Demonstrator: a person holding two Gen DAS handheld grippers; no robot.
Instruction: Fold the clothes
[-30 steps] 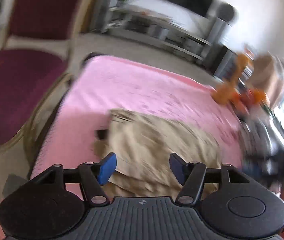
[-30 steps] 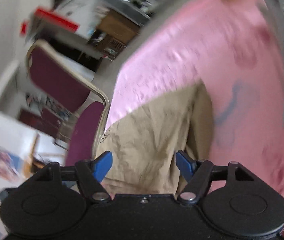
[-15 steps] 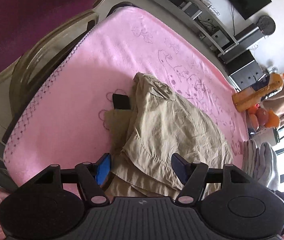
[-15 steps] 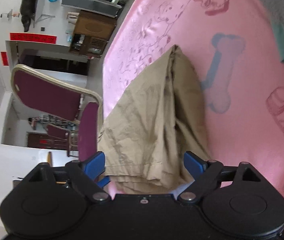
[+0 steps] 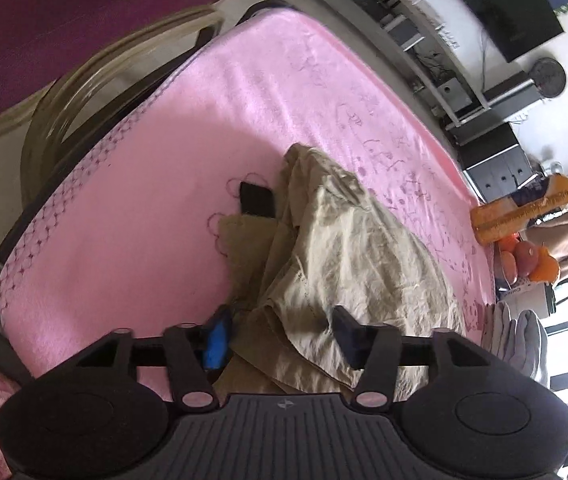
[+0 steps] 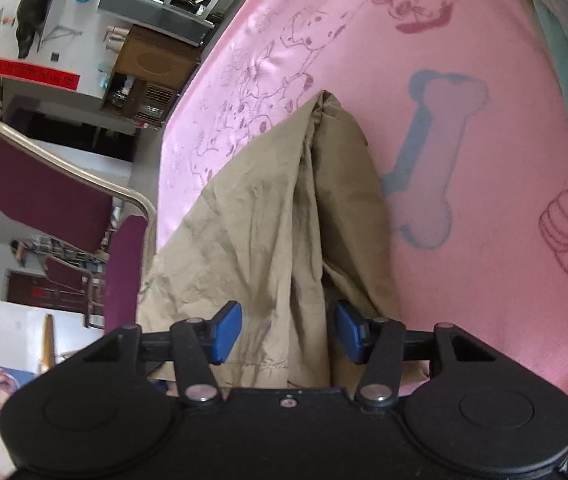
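Khaki garment [image 5: 348, 256], one, between two open claws

One tan garment [image 5: 348, 256], crumpled, lies ahead of both tools; it also shows in the right wrist view [image 6: 280, 216]. One pink blanket [image 5: 172, 152] lies beneath it. One small black object [image 5: 256, 200] rests at the garment's far edge, ahead and left of the left tool. Two grippers: the left gripper [image 5: 282, 336] and the right gripper [image 6: 288, 334], each with two blue-tipped fingers set apart. One grey folded stack [image 5: 520, 340] lies to the right of the left tool. Maroon chairs: at least two, left of the right tool [image 6: 52, 196]. One orange package [image 5: 524, 208] stands far ahead on the right, with several round orange fruits [image 5: 532, 260] beside it; their exact count cannot be told.
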